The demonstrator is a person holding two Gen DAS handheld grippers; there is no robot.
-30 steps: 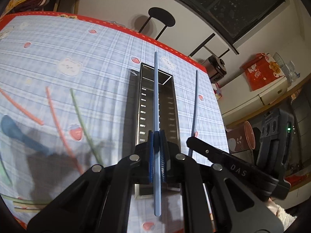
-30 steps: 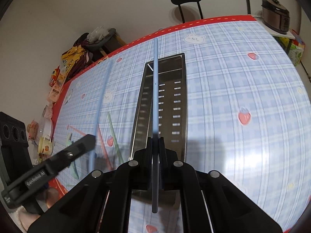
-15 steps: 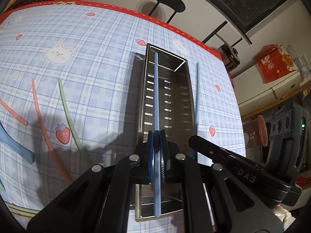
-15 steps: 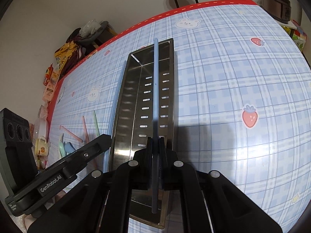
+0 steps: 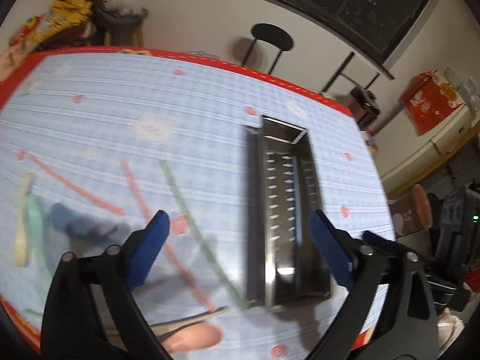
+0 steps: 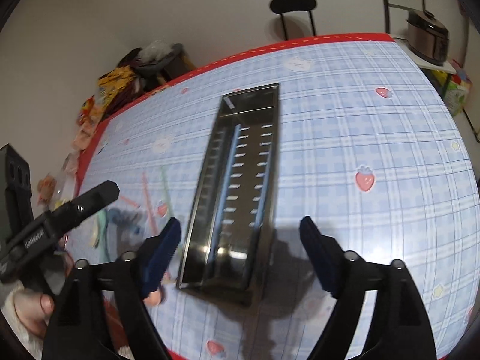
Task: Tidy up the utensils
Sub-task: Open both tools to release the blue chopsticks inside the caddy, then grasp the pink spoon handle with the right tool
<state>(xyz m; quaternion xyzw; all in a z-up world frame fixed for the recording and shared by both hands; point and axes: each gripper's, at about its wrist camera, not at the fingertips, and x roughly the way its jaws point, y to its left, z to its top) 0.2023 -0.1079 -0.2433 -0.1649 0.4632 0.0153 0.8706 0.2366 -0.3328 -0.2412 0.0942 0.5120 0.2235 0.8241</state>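
On the left tongs (image 6: 87,202), the printed label is blurred, unreadable.

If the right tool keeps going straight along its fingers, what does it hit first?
Most likely the steel tray lying straight ahead between the right tool fingers, probably its near end with the blue chopsticks inside; depth is uncertain.

The black plastic left claw (image 5: 238,231) has ribbed blue pads (image 5: 150,249) and silver screws. The black right claw (image 6: 240,240) matches it. A fluffy white sleeve (image 6: 18,327) sits behind.
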